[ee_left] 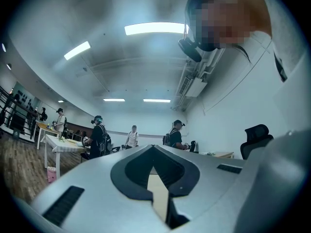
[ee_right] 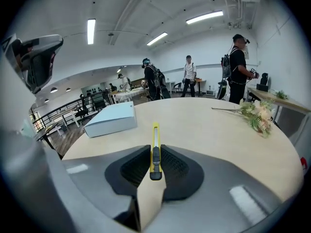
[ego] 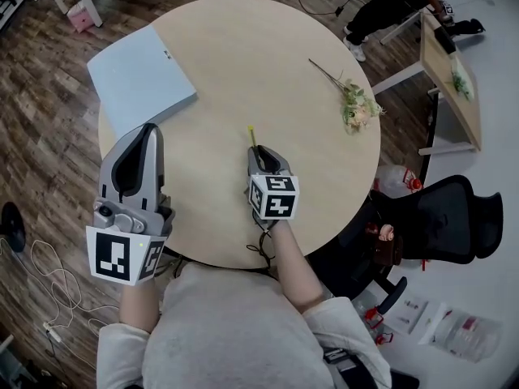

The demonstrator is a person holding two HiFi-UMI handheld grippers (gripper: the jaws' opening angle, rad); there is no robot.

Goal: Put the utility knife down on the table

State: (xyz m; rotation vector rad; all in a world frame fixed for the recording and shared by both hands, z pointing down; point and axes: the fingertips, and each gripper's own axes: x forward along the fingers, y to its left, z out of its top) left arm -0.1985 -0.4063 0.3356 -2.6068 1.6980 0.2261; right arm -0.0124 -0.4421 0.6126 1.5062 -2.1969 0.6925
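Currently the right gripper (ee_right: 154, 153) has its jaws clamped on the utility knife (ee_right: 155, 142). The yellow body is pinched edge-on between the dark pads, and the front part of the knife sticks out past the jaw tips. In the head view, this gripper (ego: 259, 152) sits over the near part of the round table (ego: 243, 63), with the knife's tip (ego: 252, 131) pointing toward the table's middle. I cannot tell whether the knife touches the tabletop.

The left gripper (ee_left: 154, 150) has its jaws together with nothing between them. It is tilted upward, so its own view takes in the ceiling lights. In the head view it (ego: 149, 133) is near the table's left near edge, well apart from the knife.

Progress, as I judge it: the knife is in the grip and positioned over the table, but not yet put down. What is left is to lower it flat, let the jaws part and draw the gripper back.

Surroundings:
- A pale blue box (ego: 142, 75) lies at the table's far left.
- A flower sprig (ego: 353, 104) lies at the right.
- Both are well apart from the knife.
- The tabletop ahead of the knife is bare wood (ee_right: 204, 125), so nothing obstructs a put-down there.
- Off the table, a black office chair (ego: 454, 221) stands to the right.
- Other people stand farther back in the room.
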